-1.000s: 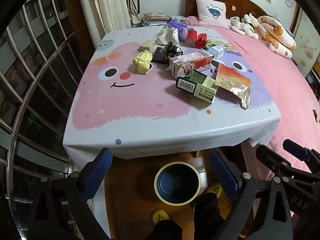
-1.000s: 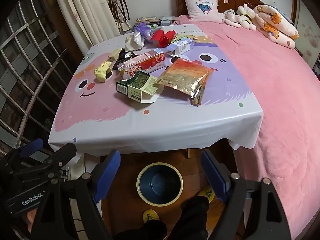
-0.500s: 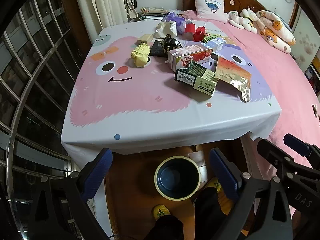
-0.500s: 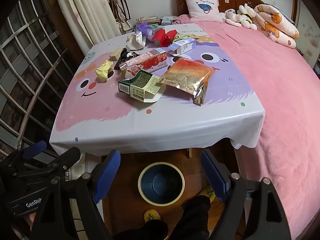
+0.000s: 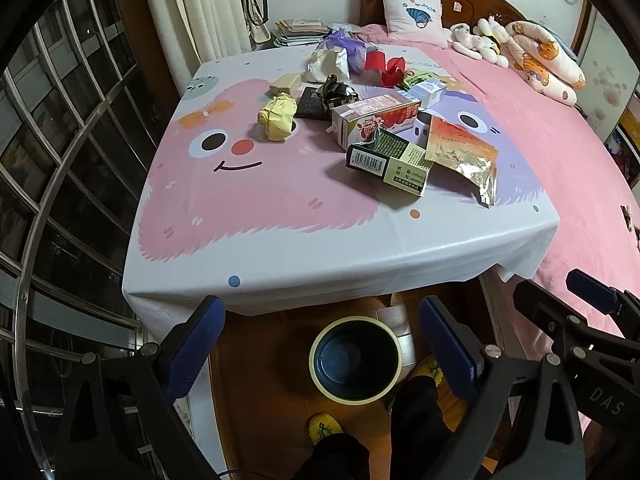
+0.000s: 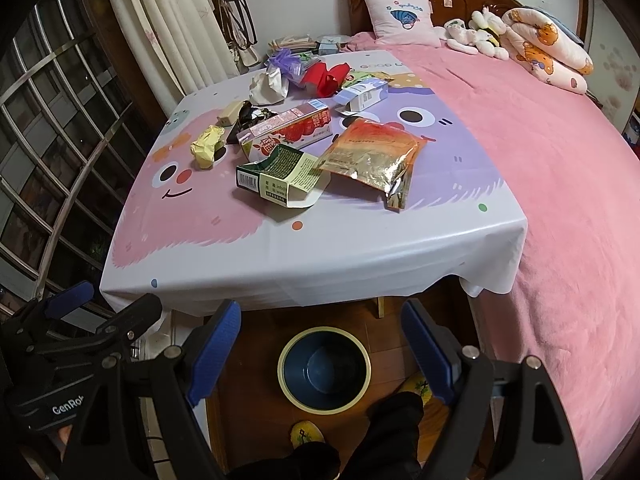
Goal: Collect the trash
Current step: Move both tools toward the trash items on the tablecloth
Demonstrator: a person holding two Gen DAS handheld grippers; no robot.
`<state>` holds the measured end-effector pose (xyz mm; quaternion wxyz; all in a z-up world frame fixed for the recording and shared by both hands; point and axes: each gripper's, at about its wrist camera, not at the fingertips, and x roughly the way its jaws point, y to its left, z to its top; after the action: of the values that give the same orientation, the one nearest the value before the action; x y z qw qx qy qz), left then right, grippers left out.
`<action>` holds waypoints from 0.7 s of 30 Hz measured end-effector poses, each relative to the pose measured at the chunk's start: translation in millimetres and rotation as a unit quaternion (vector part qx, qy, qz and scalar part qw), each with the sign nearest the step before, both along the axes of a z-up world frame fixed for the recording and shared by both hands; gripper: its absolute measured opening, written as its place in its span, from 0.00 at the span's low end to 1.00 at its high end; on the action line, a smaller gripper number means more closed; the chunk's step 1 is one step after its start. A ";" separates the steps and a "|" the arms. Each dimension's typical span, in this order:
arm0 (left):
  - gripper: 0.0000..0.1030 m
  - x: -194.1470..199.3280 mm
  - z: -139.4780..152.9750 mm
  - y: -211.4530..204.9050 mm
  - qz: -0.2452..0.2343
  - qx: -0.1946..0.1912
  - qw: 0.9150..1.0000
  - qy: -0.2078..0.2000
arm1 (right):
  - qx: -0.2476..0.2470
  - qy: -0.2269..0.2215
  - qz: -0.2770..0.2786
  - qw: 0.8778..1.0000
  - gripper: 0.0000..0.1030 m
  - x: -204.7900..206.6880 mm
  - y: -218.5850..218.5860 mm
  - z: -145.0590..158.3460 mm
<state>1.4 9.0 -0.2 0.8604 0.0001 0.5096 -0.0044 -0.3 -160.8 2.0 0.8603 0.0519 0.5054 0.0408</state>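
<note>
Blue-padded fingers on both tools are spread wide and hold nothing: left gripper (image 5: 320,340), right gripper (image 6: 320,344), both hanging above the bin (image 5: 356,360), which sits on the wood floor just off the table's near edge.

All the trash is up on the table (image 5: 256,248), none visible in the bin. Nearest pieces: green box (image 5: 386,162) and foil pouch (image 5: 464,152), overlapping; strawberry carton (image 5: 374,118) touching the green box behind it; yellow wad (image 5: 277,117) off to the left, on its own.

Risks as I judge them:
- Foil pouch is flat and slick; pads could skate over it or drag the tablecloth.
- Green box is torn open, so a squeeze may crush it and it slips out.
- Grabbing one of the overlapping pieces could shove its neighbour off the edge, missing the bin.
- Bin mouth is small, with feet in slippers (image 5: 324,428) right beside it; a high drop may bounce out.
</note>
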 end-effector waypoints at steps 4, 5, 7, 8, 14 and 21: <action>0.93 0.6 0.0 -0.8 -0.004 0.002 1.000 -0.002 | 0.002 0.000 -0.003 1.000 0.81 -1.7 -1.1 0.7; 0.93 0.9 -0.2 -0.7 -0.005 0.002 1.000 -0.002 | 0.003 0.000 -0.004 1.000 0.81 -2.0 -1.6 0.7; 0.93 1.0 -0.4 -0.5 -0.008 0.002 1.000 -0.003 | 0.004 0.000 -0.011 1.000 0.81 -3.3 -0.7 0.4; 0.93 1.3 -0.4 -0.7 -0.009 0.002 1.000 -0.003 | 0.005 0.000 -0.012 1.000 0.81 -3.9 -1.1 0.1; 0.93 1.2 -1.5 -1.3 -0.018 0.002 1.000 -0.005 | 0.007 0.002 -0.024 1.000 0.81 -6.0 -1.4 -2.9; 0.93 2.2 -3.2 -1.8 -0.027 0.001 1.000 -0.004 | 0.013 0.006 -0.036 0.999 0.81 -7.9 -1.8 -6.6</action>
<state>3.6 7.2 -3.4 0.8620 0.0151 0.5060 -0.0274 -8.1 -162.6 -4.7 0.8576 0.0813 0.5075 0.0166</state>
